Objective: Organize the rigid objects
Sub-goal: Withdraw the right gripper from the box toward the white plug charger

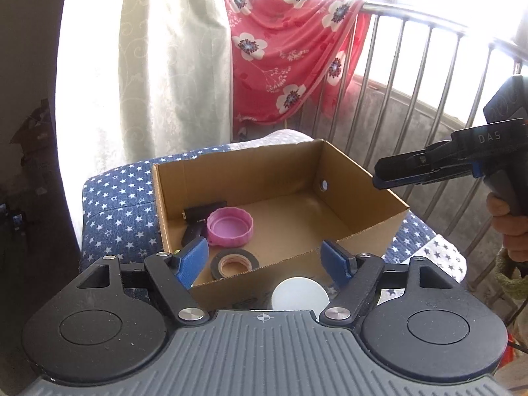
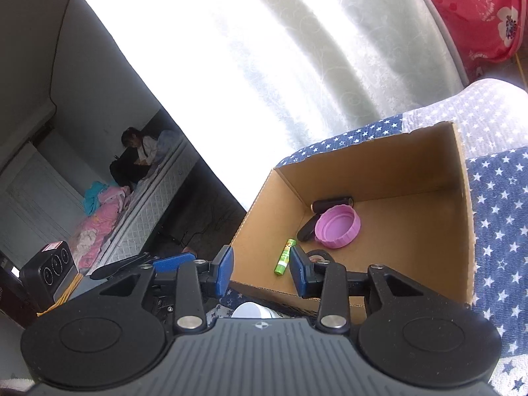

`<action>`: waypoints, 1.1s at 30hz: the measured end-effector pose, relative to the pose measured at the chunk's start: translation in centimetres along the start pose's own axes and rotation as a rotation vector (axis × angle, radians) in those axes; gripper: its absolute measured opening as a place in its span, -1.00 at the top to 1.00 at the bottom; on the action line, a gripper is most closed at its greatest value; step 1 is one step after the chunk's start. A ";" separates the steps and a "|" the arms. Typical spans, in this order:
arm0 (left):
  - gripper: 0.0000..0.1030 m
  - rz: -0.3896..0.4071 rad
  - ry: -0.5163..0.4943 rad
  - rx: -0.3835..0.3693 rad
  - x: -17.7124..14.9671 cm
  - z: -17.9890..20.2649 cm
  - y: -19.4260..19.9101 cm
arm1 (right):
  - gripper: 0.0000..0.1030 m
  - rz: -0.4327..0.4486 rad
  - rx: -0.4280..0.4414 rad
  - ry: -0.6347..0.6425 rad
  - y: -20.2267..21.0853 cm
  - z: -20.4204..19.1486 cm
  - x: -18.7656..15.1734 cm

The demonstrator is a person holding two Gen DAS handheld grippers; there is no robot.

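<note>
On the star-printed blue quilt: an open brown cardboard box (image 1: 359,211) sits with its top flaps gone, so I see straight down onto its floor.
Box contents, far left corner: a round pink plastic screw lid (image 1: 230,226) lies hollow side up, touching two dark cylinder-shaped items (image 1: 204,213) whose exact kind I cannot make out.
Box contents, near wall: a black roll of tape (image 1: 234,262) with a tan core lies flat, close to the pink lid.
Box contents, seen from my right tongs only: a small green glue stick (image 2: 284,257) lies on the box floor beside the near left wall.
Outside the box: a white round cap (image 1: 300,295) rests on the quilt (image 1: 115,204), just in front of the box's near wall.
My left tongs (image 1: 265,260): jaws spread wide apart, holding nothing, poised above the white cap and the near edge of the box.
My right tongs (image 2: 260,272): blue pads parted with a clear gap, gripping nothing, raised over the right side of the box.
Background: a cream curtain (image 1: 171,66), a red cloth with white flowers (image 1: 290,56) draped over a metal railing (image 1: 425,76).
</note>
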State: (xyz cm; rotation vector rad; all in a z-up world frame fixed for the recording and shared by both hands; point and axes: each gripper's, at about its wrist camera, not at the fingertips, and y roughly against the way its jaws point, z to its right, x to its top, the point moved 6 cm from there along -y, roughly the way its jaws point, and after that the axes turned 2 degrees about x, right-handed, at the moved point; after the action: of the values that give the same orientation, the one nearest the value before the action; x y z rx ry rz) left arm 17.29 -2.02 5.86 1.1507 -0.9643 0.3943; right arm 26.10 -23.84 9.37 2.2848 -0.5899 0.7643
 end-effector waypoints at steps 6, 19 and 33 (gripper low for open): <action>-0.73 0.047 0.091 -0.013 -2.8 0.7 1.2 | -0.15 0.158 -0.156 0.089 2.4 0.4 -4.6; -1.00 -0.004 0.061 0.036 -10.8 5.9 0.7 | -0.90 0.245 -0.263 -0.001 3.5 2.5 -12.6; -0.99 -0.054 0.093 0.024 -14.6 7.0 -0.4 | -1.00 0.221 -0.441 0.192 2.4 -0.4 -15.3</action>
State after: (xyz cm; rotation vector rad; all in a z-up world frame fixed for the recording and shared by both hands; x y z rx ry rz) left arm 6.38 -5.56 -5.61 1.1677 -0.8479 0.4128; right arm 13.42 -22.07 0.66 1.7426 -0.8367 0.8498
